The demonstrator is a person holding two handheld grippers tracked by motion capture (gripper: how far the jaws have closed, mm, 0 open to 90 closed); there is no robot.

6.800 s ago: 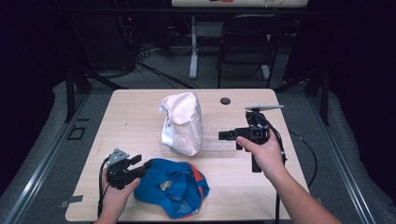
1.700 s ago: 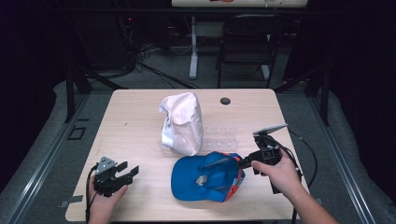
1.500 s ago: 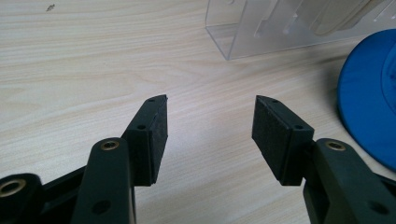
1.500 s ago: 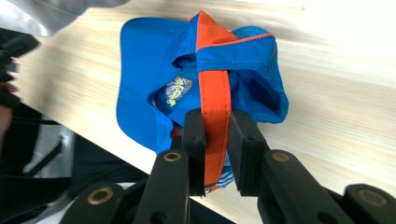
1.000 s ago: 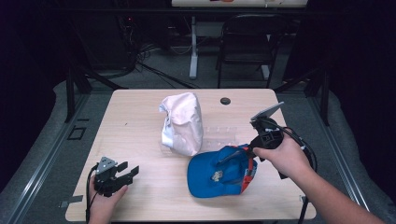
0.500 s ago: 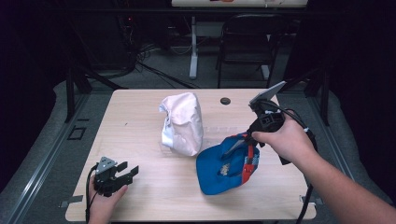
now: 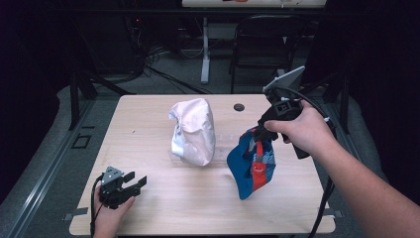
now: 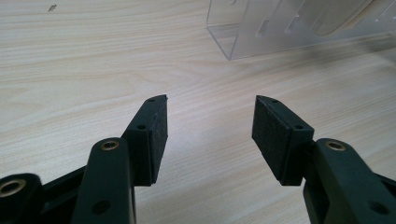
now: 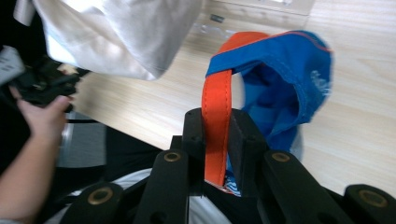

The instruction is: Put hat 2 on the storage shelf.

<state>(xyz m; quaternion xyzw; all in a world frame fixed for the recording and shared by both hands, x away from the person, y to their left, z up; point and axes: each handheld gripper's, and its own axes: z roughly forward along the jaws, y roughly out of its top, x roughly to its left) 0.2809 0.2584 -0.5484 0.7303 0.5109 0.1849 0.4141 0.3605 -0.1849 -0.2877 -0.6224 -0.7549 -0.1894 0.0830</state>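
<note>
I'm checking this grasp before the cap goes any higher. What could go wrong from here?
1. The right gripper pinches only the cap's orange strap, so the hanging cap might slip out or swing.
2. The cap dangles close beside the white cap on the clear stand; a swing could knock it over.
3. The left gripper rests open near the table edge, too far off to steady anything.

Black two-jaw tool (image 9: 217, 135), brass screws (trailing black cable), bare forearms
</note>
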